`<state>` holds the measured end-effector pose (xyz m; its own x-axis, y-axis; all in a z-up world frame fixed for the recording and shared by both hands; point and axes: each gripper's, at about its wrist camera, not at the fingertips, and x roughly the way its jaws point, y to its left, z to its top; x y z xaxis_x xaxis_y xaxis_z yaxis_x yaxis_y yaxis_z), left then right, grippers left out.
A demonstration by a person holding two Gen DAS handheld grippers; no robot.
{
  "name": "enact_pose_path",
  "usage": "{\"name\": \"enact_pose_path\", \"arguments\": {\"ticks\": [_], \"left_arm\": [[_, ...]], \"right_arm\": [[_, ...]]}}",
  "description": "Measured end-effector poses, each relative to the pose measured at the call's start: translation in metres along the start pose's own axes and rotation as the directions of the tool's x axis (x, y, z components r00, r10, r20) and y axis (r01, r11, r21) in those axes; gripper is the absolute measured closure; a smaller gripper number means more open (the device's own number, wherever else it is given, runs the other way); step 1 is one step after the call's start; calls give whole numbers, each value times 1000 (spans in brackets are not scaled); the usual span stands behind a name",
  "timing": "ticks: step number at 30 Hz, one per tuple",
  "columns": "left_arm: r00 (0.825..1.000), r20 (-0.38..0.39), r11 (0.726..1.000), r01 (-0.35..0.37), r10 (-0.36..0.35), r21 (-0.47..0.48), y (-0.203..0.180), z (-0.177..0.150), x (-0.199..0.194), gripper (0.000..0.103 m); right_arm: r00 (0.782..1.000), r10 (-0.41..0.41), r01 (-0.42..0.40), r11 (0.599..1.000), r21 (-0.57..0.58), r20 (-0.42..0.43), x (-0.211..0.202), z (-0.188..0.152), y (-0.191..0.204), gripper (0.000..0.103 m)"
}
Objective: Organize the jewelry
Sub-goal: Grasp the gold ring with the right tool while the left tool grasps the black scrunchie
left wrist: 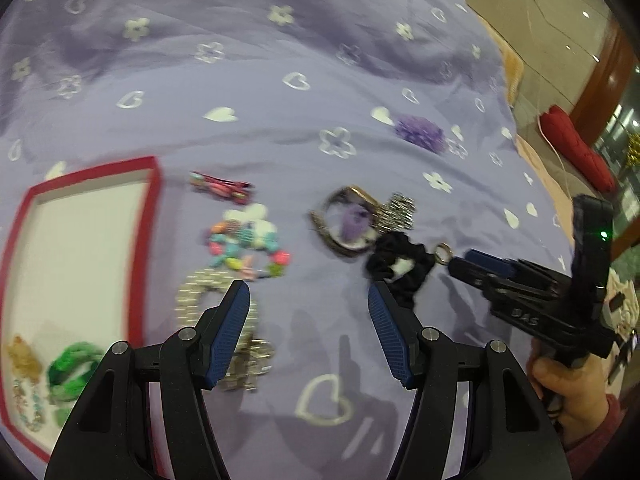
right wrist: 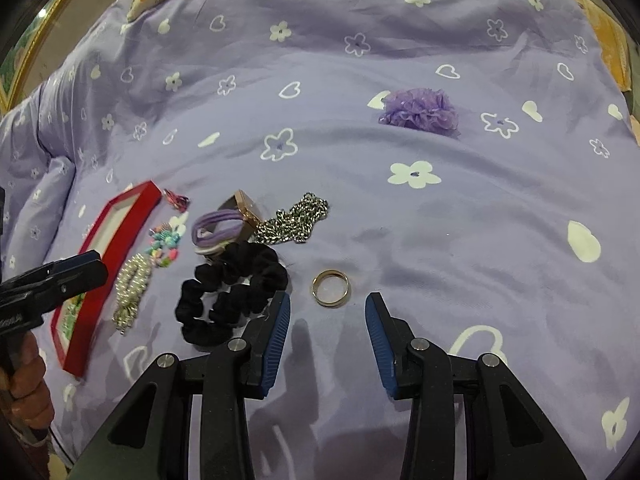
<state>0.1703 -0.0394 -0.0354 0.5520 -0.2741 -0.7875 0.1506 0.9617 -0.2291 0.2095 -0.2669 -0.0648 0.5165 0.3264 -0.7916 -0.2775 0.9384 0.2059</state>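
Jaws of both the left gripper (left wrist: 309,292) and right gripper (right wrist: 328,304) gape empty above the ring (right wrist: 331,288)

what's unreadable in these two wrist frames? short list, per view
- Left wrist view: motion blur smears the pearl piece; the left gripper finger covers its lower part.
- Left wrist view: the red tray runs off the left edge; its contents are blurred, only a green item is clear.
- Right wrist view: the left gripper hides the tray's inside.
- Right wrist view: the black scrunchie edge sits behind the right gripper finger.
- Both views: the ring is too small for detail.
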Motion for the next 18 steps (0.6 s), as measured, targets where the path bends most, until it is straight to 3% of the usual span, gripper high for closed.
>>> {"name": "enact_pose_path", "arguments": {"ticks": [7, 9, 11, 12, 14, 18], "left_arm": [[996, -57, 997, 64, -61, 47, -30, 3, 37, 44], [994, -83, 996, 68, -63, 56, -34, 1, 49, 52], [991, -108, 995, 79, -72, 63, -36, -2, 59, 83], [990, -120, 995, 83, -75, 64, -37, -4, 63, 90], [991, -113, 994, 85, -77, 70, -36, -6, 63, 95], [993, -92, 994, 81, -74, 75, -31, -10, 49, 97]], "right_arm": [[1000, -23, 23, 999, -37, -14, 15, -2, 2, 64], [999, -30, 30, 999, -45, -11, 17, -2, 2, 67], [999, -42, 41, 998, -56, -9, 20, -1, 2, 69], [999, -42, 42, 998, -57, -7, 21, -1, 2, 71], [999, -54, 54, 997, -62, -2, 22, 0, 2, 78], [998, -60, 61, 996, -68, 6, 21, -1, 3, 80]]}}
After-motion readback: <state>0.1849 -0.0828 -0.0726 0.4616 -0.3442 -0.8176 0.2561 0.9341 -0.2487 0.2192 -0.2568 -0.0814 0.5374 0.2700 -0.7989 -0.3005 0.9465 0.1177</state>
